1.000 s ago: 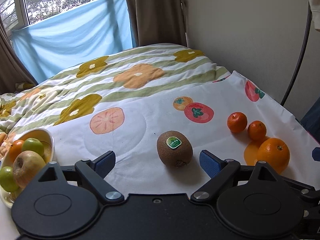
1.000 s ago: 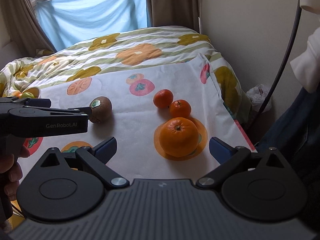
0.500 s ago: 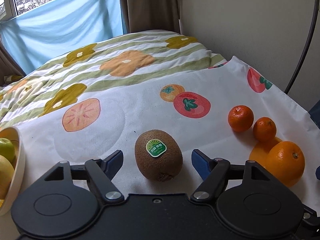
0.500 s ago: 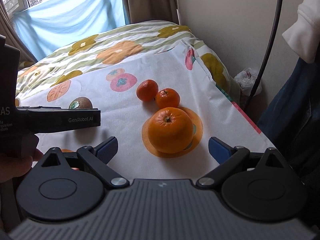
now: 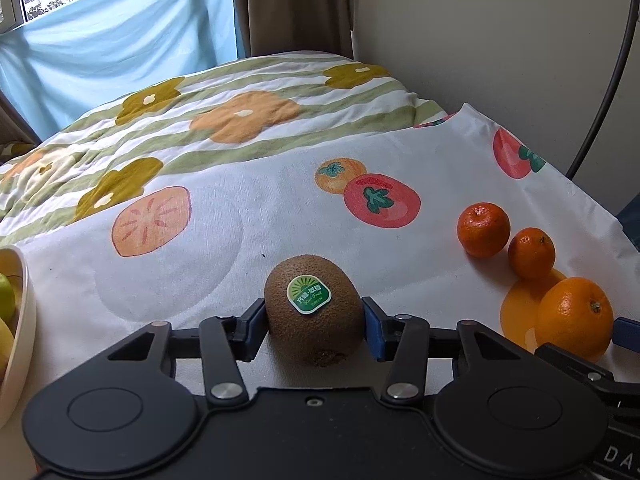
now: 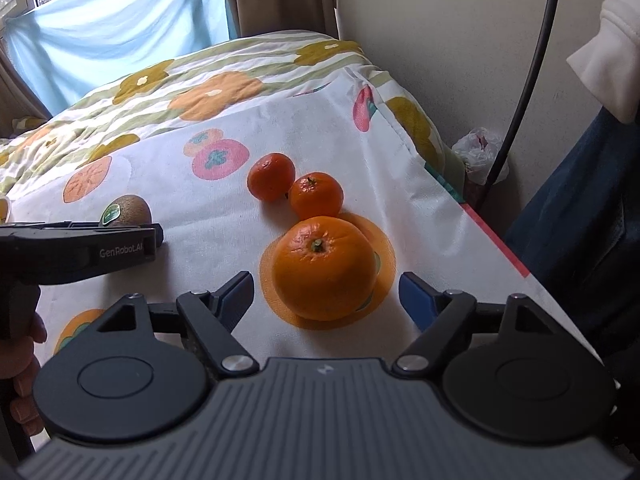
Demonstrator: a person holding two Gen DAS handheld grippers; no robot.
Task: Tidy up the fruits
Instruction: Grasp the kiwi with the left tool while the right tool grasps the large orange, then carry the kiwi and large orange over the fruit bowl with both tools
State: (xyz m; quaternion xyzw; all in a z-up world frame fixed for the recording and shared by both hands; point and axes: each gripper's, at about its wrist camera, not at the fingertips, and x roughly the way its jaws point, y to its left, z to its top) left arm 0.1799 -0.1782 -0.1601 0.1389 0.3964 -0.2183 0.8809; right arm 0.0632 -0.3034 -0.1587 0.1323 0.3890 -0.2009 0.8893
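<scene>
We have the fuzzy brown kiwi with the green sticker [image 5: 315,309] between the blue pads of our left gripper [image 5: 315,320]. Its jaws have just been closing, and now both pads touch the kiwi's sides, so we are grasping it. The kiwi sits on the white fruit-print cloth [image 5: 240,240], near the front edge. Our right gripper [image 6: 326,294] has been closing a little too, but its pads are apart from the big round orange [image 6: 325,267] between them. Two small mandarins [image 6: 294,188] sit just behind it. The cream bowl of fruit [image 5: 22,320] waits at the left edge. Next, we think, we lift the kiwi gently and carry it there.
</scene>
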